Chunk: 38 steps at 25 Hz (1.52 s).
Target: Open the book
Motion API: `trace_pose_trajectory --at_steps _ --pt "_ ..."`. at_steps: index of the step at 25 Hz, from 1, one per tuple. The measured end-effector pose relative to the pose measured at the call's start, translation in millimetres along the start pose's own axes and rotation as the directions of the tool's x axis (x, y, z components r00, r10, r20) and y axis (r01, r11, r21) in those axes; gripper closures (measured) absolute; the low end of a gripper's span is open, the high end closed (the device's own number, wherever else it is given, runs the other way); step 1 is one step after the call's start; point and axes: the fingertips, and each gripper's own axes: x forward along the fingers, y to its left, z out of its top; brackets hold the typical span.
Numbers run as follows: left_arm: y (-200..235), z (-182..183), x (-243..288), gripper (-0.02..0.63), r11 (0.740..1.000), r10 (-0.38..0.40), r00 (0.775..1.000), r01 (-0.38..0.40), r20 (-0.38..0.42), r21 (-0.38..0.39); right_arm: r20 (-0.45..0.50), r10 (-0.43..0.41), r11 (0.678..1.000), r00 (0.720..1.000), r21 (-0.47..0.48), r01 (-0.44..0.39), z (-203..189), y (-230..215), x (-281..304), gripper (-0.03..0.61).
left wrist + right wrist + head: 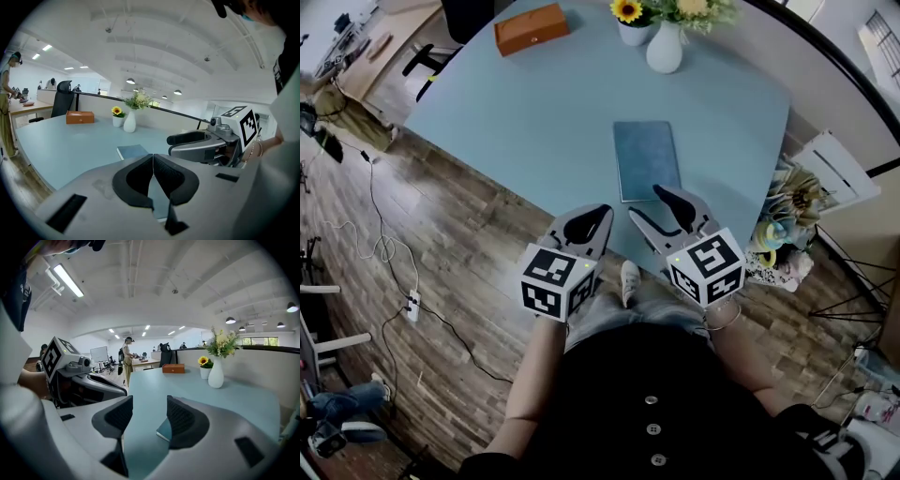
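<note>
One book (647,159) just beyond the left gripper (602,216), pinched together, and right gripper (648,204), parted.

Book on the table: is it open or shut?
Shut. The book lies flat on the table, its plain blue cover facing up, with no pages showing.

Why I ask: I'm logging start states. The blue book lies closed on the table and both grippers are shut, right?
Not both: the right gripper view shows the right gripper open, holding nothing. The left gripper is shut, and the blue book lies closed on the table.
</note>
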Motion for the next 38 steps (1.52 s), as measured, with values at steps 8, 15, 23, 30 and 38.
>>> trace_pose_trajectory --at_steps 8,15,23,30,38 --pt "10 8 21 0.600 0.999 0.049 0.999 -0.049 0.006 -0.023 -0.012 0.061 0.998 0.998 -0.004 -0.061 -1 -18 11 0.359" --pt "10 8 37 0.600 0.997 0.063 0.998 -0.063 -0.008 -0.037 -0.023 0.090 0.996 0.996 0.008 -0.090 -7 -32 13 0.362" --pt "11 3 38 0.600 0.996 0.074 0.997 -0.075 -0.024 -0.043 -0.026 0.108 0.994 0.994 0.011 -0.108 -11 -32 18 0.362" --pt "21 -4 33 0.600 0.996 0.071 0.997 -0.073 -0.031 -0.060 -0.043 0.095 0.995 0.995 0.006 -0.095 -13 -24 29 0.363" --pt "28 -8 32 0.600 0.997 0.014 0.999 -0.017 -0.042 -0.077 -0.103 0.075 0.997 0.992 -0.019 -0.077 -19 -17 38 0.363"
